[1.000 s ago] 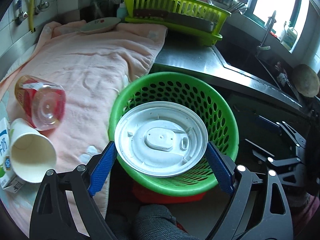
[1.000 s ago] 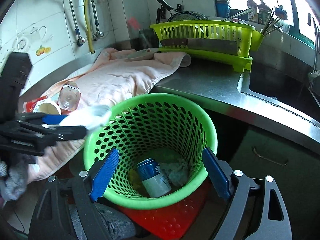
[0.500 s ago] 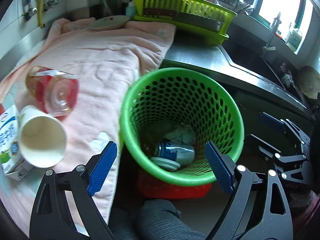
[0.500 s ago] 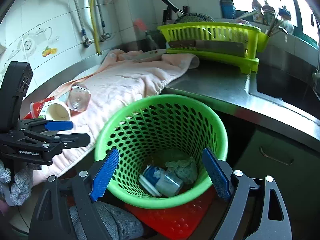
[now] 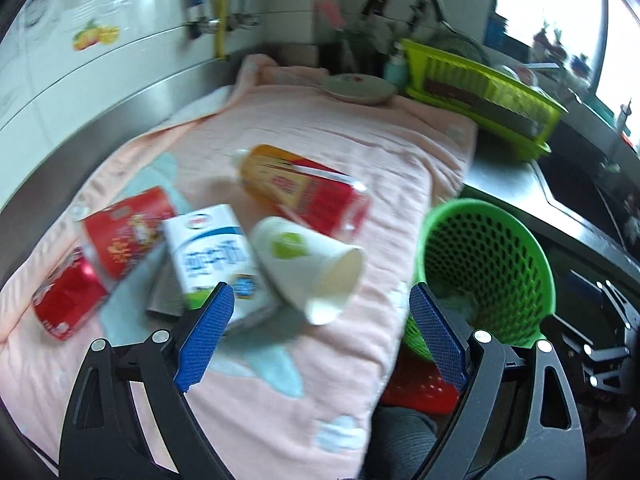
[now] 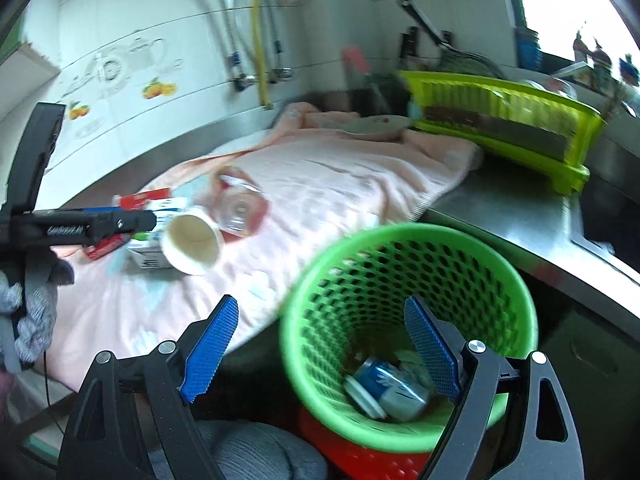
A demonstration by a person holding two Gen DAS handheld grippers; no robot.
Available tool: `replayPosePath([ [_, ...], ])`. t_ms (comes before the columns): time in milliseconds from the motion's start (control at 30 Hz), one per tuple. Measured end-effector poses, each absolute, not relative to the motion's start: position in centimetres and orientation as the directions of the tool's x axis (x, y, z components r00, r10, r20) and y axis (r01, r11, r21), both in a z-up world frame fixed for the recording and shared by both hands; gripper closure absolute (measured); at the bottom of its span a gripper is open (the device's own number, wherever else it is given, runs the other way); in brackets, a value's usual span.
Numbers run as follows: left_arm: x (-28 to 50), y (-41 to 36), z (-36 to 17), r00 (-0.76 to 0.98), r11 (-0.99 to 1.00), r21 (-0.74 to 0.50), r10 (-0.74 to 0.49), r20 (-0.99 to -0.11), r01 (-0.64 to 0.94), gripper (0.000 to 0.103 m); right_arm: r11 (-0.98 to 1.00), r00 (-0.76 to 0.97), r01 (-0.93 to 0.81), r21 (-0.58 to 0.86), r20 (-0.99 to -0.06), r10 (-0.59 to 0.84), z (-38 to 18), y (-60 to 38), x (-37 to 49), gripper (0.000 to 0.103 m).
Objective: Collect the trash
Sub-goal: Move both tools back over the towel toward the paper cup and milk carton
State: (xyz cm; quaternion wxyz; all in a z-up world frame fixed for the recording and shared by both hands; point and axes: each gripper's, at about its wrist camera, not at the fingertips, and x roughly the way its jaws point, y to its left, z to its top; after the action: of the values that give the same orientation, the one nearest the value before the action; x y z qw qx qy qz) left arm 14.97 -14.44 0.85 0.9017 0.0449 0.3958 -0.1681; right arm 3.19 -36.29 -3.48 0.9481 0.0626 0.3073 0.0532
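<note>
In the left wrist view the left gripper hangs over the pink towel with its jaws spread wide and nothing between them. Just ahead lies the trash: a paper cup on its side, mouth turned toward the lower right, its long axis slanting across the gap between the jaws; a milk carton touching it on the left; a clear bottle with a red label behind them; and two red packs, one beyond the carton and one nearer the bench edge. The green bin stands off the bench edge to the right, well apart from the cup. In the right wrist view the right gripper is also wide open and empty, aimed at the near rim of the bin, inside which a can and some crumpled scraps lie at the bottom. From here the cup sits well off to the left, right beside the left gripper's tip. The left gripper is plainly the nearer one, so the cup looks like its next pick; since the cup lies skewed to the jaws, a turn of the wrist would likely help them close across its side.
</note>
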Motion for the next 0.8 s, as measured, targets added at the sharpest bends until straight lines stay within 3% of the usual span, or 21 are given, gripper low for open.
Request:
replayPosePath([
  [433, 16.7, -5.2, 0.8, 0.656, 0.982, -0.109, -0.182, -0.733, 0.151, 0.015, 0.949, 0.759, -0.26, 0.18, -0.57, 0.316, -2.9, -27.3, 9.5, 0.021],
  [800, 17.9, -2.3, -0.5, 0.633, 0.982, -0.159, -0.184, -0.752, 0.098, 0.015, 0.942, 0.722, -0.288, 0.173, -0.606, 0.332, -4.9, -24.0, 15.3, 0.023],
])
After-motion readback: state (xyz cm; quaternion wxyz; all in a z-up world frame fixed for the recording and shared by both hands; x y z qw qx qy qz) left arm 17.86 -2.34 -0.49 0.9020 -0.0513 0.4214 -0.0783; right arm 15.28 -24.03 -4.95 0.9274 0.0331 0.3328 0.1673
